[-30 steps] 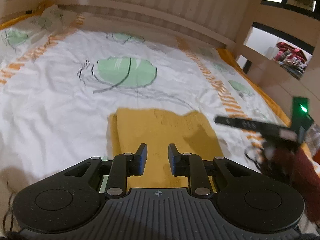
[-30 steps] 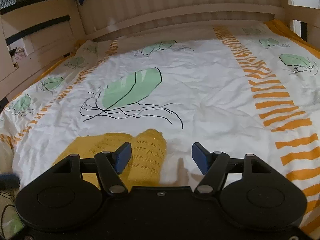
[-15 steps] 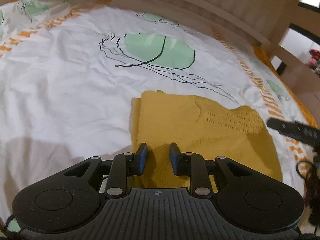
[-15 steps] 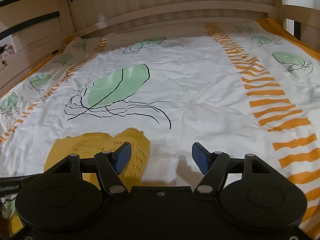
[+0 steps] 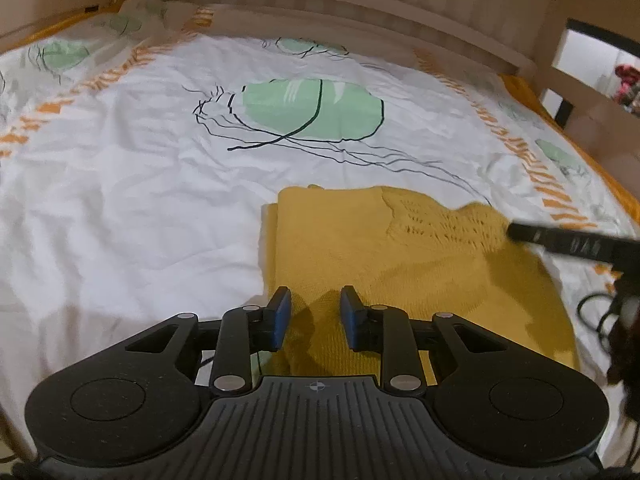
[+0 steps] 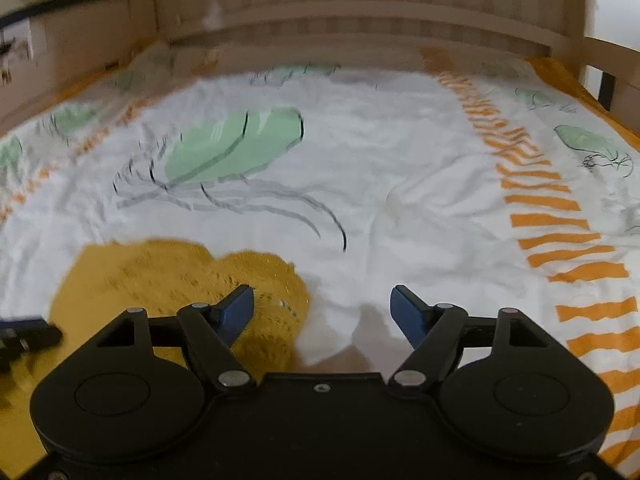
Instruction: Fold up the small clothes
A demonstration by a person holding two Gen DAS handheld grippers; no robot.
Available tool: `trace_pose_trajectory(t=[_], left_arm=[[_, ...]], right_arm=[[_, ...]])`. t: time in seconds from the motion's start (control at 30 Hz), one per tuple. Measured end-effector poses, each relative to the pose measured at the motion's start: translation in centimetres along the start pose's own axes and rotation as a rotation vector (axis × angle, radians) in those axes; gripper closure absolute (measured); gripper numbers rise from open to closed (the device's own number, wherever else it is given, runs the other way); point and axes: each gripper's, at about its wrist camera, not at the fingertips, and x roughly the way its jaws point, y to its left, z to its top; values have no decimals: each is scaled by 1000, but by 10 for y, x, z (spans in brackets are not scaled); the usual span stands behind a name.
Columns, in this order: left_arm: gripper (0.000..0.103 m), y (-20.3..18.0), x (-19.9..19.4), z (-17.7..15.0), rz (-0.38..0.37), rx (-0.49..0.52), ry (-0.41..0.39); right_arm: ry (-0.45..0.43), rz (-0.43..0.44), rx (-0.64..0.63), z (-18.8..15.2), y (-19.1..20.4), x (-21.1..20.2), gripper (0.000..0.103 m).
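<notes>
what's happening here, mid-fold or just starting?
Mid-fold, it seems. A person holds a gripper in each hand over a yellow knit lying partly folded on a bedsheet. The left gripper sits low over the knit's near edge, fingers a little apart and just opening, gripping nothing. The right gripper is wide open at the knit's right edge, its left finger over the fabric, its right over bare sheet.

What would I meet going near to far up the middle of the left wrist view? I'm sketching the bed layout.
Left tongs → yellow knitted garment → white sheet → green leaf print → wooden bed rail.
</notes>
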Motion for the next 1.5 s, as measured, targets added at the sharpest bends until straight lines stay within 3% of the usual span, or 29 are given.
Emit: trace_pose_trajectory(t=[0.13,0.23,0.27,0.4,0.6,0.73,0.9,1.0,1.1,1.27,1.37,1.5], left_arm=[[76,0,-18,-5,8,15,-2],[69,0,-34,-7,-1,15,1],[64,-1,-42,-8,-1,19,-8],[38,-6,-71,-9,28,29,-67],[38,-17,-132,3,67,53,-140],[38,-24,-170,17,95,90,-95],[38,-18,-211,28,-11,110,-35],[38,-16,-217,21,-62,112,-26],[38,-20,-193,5,-6,120,-15],[38,-18,-142,-16,112,81,-8],[38,-13,-122,-22,136,40,-13],[38,-9,-106,-24,172,17,11]], right_arm=[[-63,43,51,6,0,-25,23],[-104,73,65,10,4,-44,10],[-112,79,63,10,6,-50,2],[-141,83,80,2,15,-75,1],[-95,106,178,-23,28,-116,1],[-70,171,202,-26,35,-163,1],[-46,331,224,-18,28,-223,1],[-13,386,236,-19,23,-228,1],[-2,280,185,-30,29,-208,1],[-46,-24,-30,-50,60,-160,1],[-69,-63,-52,-54,68,-145,1],[-79,-45,-20,-53,67,-138,1]])
